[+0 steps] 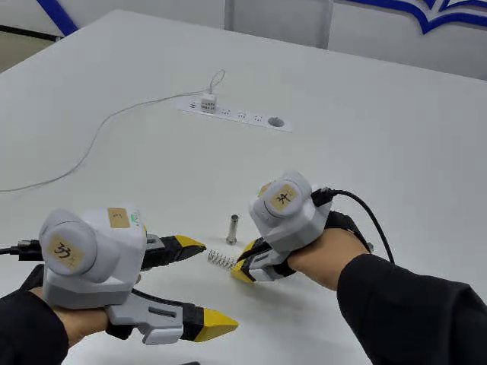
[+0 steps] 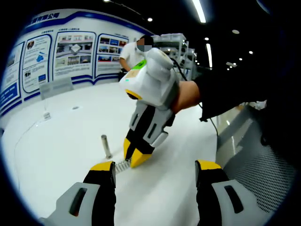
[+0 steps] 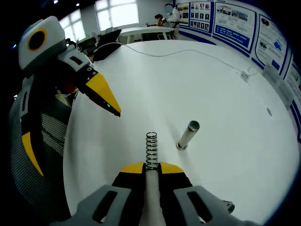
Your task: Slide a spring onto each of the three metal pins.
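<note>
Right claw (image 3: 146, 168): clenched on one end of the spring (image 3: 151, 147), which sticks out forward between the yellow tips at the bottom centre of the right gripper view.
Left claw (image 1: 214, 285): released, jaws wide apart, nothing in it. It sits at the lower left of the head view, its upper tip near the spring's free end but apart from it.
Spring, place: centre of the head view, low over the desk (image 1: 365, 152), between the two claws. Whether its free end touches the desk cannot be told.
Pin (image 1: 232, 228): upright on the desk, just above the spring in the head view and apart from it. It stands to the right of the spring in the right gripper view.
Spring, handling: probably light, thin-wired and bouncy. It should bend sideways easily and could flick out of a hard pinch.
Where to hold: the end coils, leaving the far opening free to go over the pin's top. A grip nearer the middle would likely keep it straighter.
Pin, handling: probably stiff metal on a narrow foot, so easy to tip. The empty claw could steady it low down.
Count: one spring, one pin, two claws. The task asks for three pins.
Other things: a power strip (image 1: 236, 115) with a white plug (image 1: 208, 103) and a cable (image 1: 91, 144), upper middle of the head view, well apart from the work.
</note>
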A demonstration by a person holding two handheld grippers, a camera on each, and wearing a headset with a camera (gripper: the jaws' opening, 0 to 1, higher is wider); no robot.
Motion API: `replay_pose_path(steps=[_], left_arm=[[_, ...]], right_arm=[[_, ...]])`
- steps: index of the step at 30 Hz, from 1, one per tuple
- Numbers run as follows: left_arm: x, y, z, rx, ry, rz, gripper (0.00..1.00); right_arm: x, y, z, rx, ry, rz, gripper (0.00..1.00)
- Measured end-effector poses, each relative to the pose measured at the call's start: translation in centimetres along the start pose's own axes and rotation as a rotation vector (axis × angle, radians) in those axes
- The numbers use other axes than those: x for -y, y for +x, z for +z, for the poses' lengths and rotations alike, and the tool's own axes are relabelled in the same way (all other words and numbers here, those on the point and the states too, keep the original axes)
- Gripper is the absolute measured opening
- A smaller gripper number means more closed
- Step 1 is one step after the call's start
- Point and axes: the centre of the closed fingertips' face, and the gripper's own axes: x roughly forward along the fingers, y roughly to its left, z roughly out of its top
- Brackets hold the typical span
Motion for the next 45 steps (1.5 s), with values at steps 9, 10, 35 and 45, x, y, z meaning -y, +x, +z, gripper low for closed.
replay_pose_path(steps=[9,10,35,45], left_arm=[[0.1,0.0,0.0,0.0,0.002,-0.005,0.7],[0.2,0.0,0.0,0.0,0.003,-0.006,0.7],[0.6,0.0,0.2,0.004,0.016,-0.024,0.7],[0.7,0.0,0.3,0.007,0.021,-0.029,0.7]], right_arm=[[-0.2,-0.9,0.2,-0.002,-0.011,-0.006,0.12],[-0.3,-1.1,0.3,-0.001,-0.013,-0.008,0.12],[-1.3,-3.9,1.8,-0.02,-0.071,-0.022,0.12],[-1.1,-4.4,1.8,-0.025,-0.068,-0.031,0.12]])
